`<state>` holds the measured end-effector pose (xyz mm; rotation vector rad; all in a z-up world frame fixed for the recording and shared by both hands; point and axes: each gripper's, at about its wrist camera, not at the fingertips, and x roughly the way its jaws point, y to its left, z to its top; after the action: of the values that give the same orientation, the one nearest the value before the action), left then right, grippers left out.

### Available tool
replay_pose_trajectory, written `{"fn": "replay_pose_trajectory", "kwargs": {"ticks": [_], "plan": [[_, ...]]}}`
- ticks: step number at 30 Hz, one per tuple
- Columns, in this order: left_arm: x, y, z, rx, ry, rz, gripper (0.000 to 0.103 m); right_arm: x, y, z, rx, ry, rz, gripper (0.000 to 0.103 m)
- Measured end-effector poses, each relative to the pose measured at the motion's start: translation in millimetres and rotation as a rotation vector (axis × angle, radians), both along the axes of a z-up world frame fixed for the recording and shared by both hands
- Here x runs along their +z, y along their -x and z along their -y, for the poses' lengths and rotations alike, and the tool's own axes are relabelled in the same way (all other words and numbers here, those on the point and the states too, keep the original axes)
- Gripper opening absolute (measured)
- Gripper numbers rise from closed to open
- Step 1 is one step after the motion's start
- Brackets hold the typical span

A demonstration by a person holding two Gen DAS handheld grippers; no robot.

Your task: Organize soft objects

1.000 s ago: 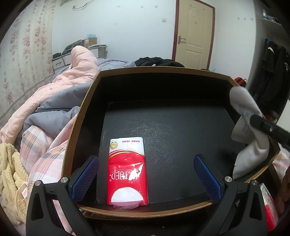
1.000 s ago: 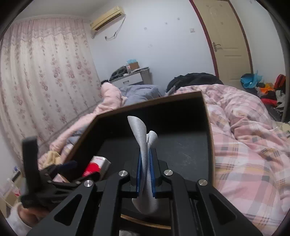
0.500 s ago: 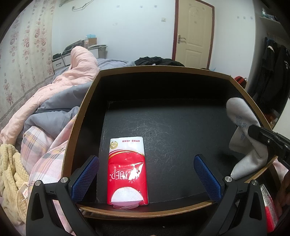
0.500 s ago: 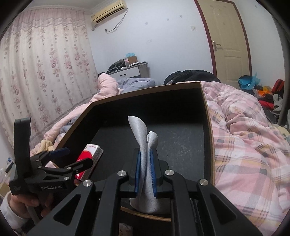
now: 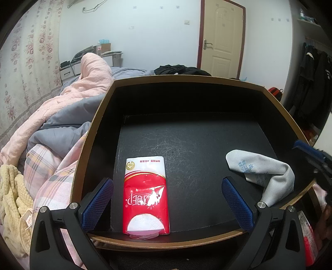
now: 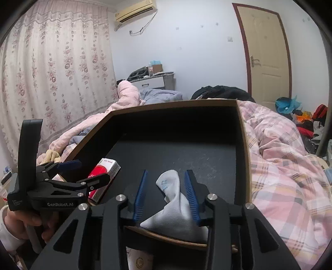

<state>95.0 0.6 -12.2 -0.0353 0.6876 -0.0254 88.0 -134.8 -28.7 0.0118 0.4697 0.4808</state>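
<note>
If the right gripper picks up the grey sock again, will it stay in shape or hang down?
The grey sock will probably hang limp: it already lies crumpled, with one end draped over the tray's front rim. It looks thin and light, so it should lift easily. Being partly over the edge, a careless push might slide it off.

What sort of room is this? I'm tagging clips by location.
Most likely a bedroom: a bed heaped with a pink plaid quilt, floral curtains and a wall air conditioner. The black tray sits on the bed.
</note>
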Motion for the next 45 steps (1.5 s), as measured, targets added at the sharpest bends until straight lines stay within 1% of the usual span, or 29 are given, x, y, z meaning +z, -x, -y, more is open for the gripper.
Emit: {"fn": "replay_pose_trajectory", "kwargs": {"ticks": [1,2,3,5,7,10,11,14,17,20,24,29,34,45], "plan": [[0,0,0,0.000,0.000,0.000,0.103,2,3,2,-0.017,-0.007,0.021,0.048],[0,0,0,0.000,0.000,0.000,0.103,4,6,4,-0.035,-0.015,0.048,0.062],[0,0,-1,0.000,0.000,0.000,0.103,7,11,6,-0.052,-0.022,0.080,0.073],[0,0,0,0.000,0.000,0.000,0.103,11,17,9,-0.087,-0.025,0.132,0.082],[0,0,0,0.000,0.000,0.000,0.103,14,21,12,-0.138,-0.011,0.174,0.084],[0,0,0,0.000,0.000,0.000,0.103,16,22,12,-0.215,0.038,0.198,0.084],[0,0,0,0.000,0.000,0.000,0.103,16,22,11,-0.237,0.056,0.199,0.086],[0,0,0,0.000,0.000,0.000,0.103,17,18,14,-0.305,0.097,0.186,0.098],[0,0,0,0.000,-0.001,0.000,0.103,14,14,15,-0.335,0.138,0.164,0.099],[0,0,-1,0.000,-0.002,-0.001,0.103,7,8,14,-0.329,0.156,0.123,0.099],[0,0,0,-0.001,-0.001,0.000,0.103,3,6,4,-0.337,0.234,0.113,0.099],[0,0,0,-0.001,-0.001,0.000,0.103,-2,6,1,-0.337,0.289,0.084,0.099],[-1,-1,0,0.000,-0.004,-0.001,0.103,-2,8,5,-0.333,0.291,0.056,0.099],[-1,-1,0,0.000,-0.005,-0.002,0.103,-2,9,1,-0.345,0.297,0.051,0.101]]}}
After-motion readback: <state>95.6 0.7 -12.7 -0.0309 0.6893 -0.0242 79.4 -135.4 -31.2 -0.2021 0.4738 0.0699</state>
